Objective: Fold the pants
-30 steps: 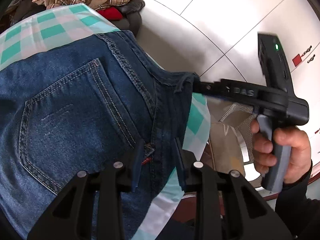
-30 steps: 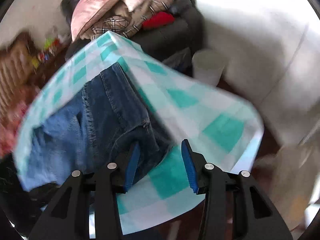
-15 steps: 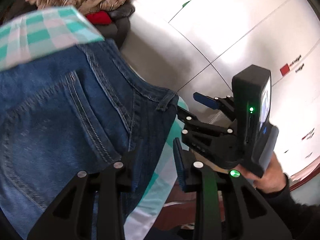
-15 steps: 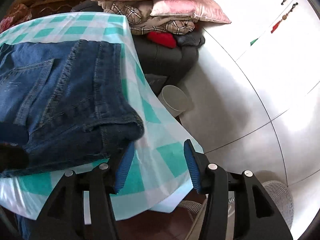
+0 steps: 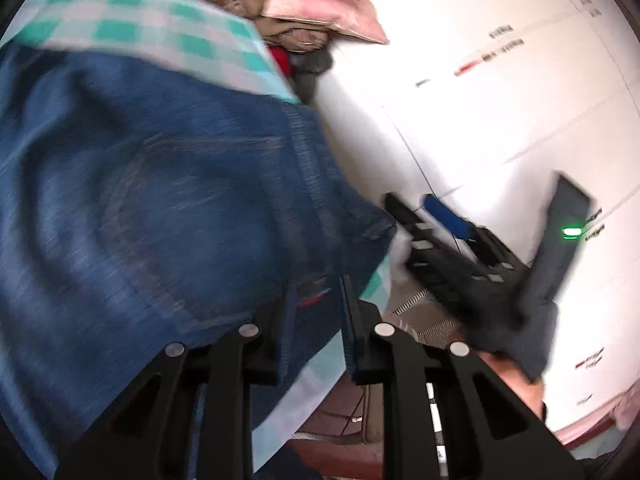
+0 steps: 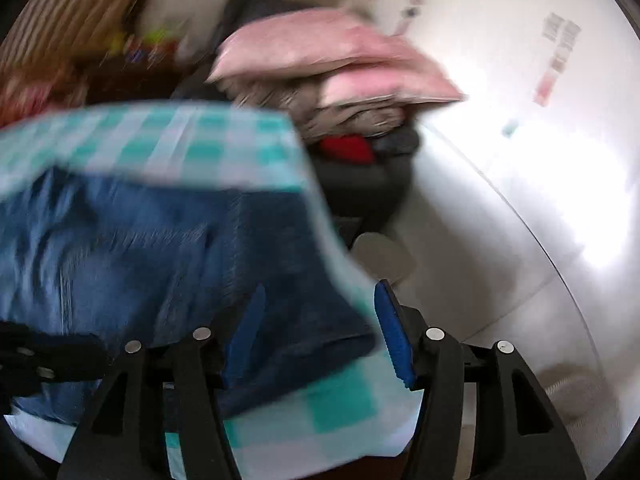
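Observation:
Blue jeans (image 5: 160, 208) lie on a table with a teal checked cloth (image 5: 152, 36), waistband toward me. My left gripper (image 5: 316, 316) is open with its jaws on either side of the waistband edge. My right gripper (image 6: 316, 336) is open, and the waistband corner of the jeans (image 6: 168, 256) lies between its blue pads. The right gripper also shows in the left wrist view (image 5: 424, 216), just off the jeans' corner. Both views are motion-blurred.
A pile of pink pillows (image 6: 332, 56) and folded clothes sits on a dark chair beyond the table. White cabinet doors (image 5: 500, 100) stand to the right. A pale bin (image 6: 380, 252) is on the floor by the cloth's (image 6: 344, 400) hanging edge.
My right gripper let go of the waistband corner, swung away and has come back around that corner, open. My left gripper stays at the waistband, shifted slightly.

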Tool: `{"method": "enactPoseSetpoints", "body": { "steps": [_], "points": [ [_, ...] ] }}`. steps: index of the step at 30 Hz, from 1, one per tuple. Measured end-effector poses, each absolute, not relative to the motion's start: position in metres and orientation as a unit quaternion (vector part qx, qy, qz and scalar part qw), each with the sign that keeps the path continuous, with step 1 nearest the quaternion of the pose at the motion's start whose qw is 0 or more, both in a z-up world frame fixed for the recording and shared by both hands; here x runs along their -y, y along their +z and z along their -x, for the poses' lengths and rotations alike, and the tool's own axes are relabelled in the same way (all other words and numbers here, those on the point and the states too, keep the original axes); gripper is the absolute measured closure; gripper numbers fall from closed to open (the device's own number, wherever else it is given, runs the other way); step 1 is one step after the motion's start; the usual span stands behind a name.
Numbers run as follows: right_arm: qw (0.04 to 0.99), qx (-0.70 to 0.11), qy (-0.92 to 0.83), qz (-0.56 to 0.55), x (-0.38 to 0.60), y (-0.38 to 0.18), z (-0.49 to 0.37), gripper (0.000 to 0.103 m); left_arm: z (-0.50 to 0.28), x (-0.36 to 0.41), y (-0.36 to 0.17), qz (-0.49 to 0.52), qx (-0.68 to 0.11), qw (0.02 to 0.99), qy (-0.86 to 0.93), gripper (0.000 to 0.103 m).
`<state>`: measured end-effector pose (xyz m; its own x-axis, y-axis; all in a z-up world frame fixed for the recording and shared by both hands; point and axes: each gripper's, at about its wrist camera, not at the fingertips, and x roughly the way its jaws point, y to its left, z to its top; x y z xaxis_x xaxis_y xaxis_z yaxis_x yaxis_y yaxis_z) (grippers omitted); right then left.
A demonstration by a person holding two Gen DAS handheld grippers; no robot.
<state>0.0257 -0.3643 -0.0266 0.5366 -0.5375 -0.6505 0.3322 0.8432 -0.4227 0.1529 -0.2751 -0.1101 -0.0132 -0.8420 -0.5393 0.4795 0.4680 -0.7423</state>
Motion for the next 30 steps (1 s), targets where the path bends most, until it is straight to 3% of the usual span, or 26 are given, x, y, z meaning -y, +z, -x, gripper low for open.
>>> {"method": "enactPoseSetpoints", "body": {
  "steps": [4,11,14,18,19,20,23,30],
  "points": [
    [0.839,-0.454,-0.255,0.158,0.371,-0.07,-0.036,0.049,-0.167,0.201,-0.134,0.188,-0.532,0.707,-0.426,0.083],
    [0.839,-0.435,-0.29,0.15,0.361,-0.059,-0.038,0.048,-0.228,0.071,-0.124,0.234,-0.498,0.767,-0.331,0.083],
    [0.857,-0.404,-0.282,0.153,0.343,-0.049,-0.043,0.048,-0.261,0.081,-0.117,0.233,-0.489,0.758,-0.363,0.083],
    [0.841,-0.426,-0.29,0.166,0.346,-0.066,-0.059,0.048,-0.296,0.095,-0.136,0.214,-0.512,0.744,-0.373,0.083],
    [0.836,-0.436,-0.29,0.166,0.35,-0.072,-0.061,0.047,-0.297,0.092,-0.138,0.206,-0.513,0.751,-0.361,0.094],
    [0.837,-0.438,-0.284,0.164,0.352,-0.074,-0.062,0.046,-0.304,0.085,-0.139,0.208,-0.51,0.757,-0.352,0.095],
    [0.836,-0.429,-0.291,0.178,0.347,-0.068,-0.056,0.041,-0.317,0.064,-0.133,0.25,-0.488,0.764,-0.341,0.095],
    [0.856,-0.41,-0.252,0.189,0.298,-0.054,-0.073,0.041,-0.333,0.127,-0.139,0.225,-0.505,0.746,-0.37,0.093]
  ]
}}
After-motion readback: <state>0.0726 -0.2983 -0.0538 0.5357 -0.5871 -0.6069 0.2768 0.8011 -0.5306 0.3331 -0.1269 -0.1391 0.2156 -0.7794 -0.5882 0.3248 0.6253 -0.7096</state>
